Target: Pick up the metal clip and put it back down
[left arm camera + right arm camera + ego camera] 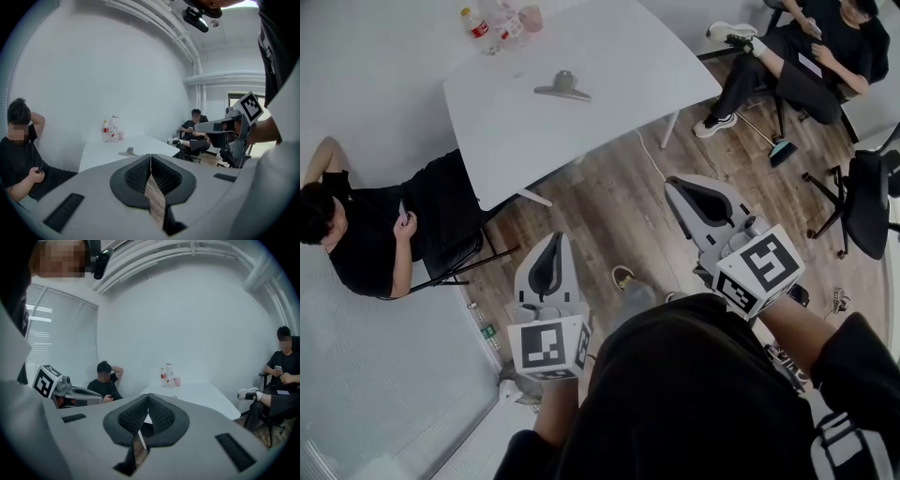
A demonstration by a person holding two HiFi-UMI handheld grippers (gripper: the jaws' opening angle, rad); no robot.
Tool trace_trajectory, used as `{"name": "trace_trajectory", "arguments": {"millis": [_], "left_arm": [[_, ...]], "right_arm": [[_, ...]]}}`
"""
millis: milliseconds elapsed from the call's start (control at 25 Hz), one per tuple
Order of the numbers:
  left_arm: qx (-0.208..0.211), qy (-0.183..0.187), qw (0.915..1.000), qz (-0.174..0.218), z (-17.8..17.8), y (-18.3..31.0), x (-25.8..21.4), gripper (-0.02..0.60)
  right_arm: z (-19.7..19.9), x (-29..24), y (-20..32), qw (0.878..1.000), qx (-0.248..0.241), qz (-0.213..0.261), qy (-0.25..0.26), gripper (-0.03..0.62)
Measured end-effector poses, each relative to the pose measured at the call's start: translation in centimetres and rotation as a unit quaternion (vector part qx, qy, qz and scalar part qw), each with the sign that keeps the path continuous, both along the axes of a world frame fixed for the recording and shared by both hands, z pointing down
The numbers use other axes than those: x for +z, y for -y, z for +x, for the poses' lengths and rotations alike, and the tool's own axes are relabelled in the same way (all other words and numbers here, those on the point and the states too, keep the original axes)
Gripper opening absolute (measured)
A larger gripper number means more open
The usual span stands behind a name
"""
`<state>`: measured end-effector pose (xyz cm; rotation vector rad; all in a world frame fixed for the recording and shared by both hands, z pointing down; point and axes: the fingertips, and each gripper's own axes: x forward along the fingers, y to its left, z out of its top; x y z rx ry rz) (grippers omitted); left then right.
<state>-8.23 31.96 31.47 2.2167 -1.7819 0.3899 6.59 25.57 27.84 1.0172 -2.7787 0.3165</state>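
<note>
With the left gripper [551, 253] and right gripper [686, 192] both closed and empty, well short of the metal clip [562, 86] lying on the white table [619, 56], this looks like the approach: next, reach it and open one gripper's jaws.

The table [619, 66] stood ahead of the left gripper [551, 246] and the right gripper [677, 185], well apart from both. The clip [562, 86] lay on it; bottles [492, 23] and a cup [531, 17] stood beyond the clip at the far edge. One person [366, 234] sat left of the left gripper, beside the table; another [806, 47] sat ahead and right of the right gripper, a chair [862, 202] to its right.
</note>
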Motion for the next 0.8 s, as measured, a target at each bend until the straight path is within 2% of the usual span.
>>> {"name": "trace_trajectory", "arguments": {"millis": [120,240,360,800], "left_arm": [[0.004,-0.002,1.0,0.007,-0.6,0.1,-0.2,0.023],[0.004,-0.001,0.9999,0.016,-1.6,0.4,-0.5,0.022],[0.004,0.0,0.9997,0.025,-2.5,0.7,-0.6,0.021],[-0.013,0.004,0.9988,0.046,-4.1,0.1,-1.9,0.023]], "right_arm": [[-0.9,-0.3,-0.3,1.0,0.0,0.012,-0.003,0.017],[-2.1,-0.7,-0.4,1.0,-0.004,-0.001,0.016,0.017],[-3.1,-0.9,-0.4,1.0,-0.007,0.006,0.019,0.018],[-4.3,-2.2,-0.5,0.999,-0.014,0.032,0.028,0.017]]}}
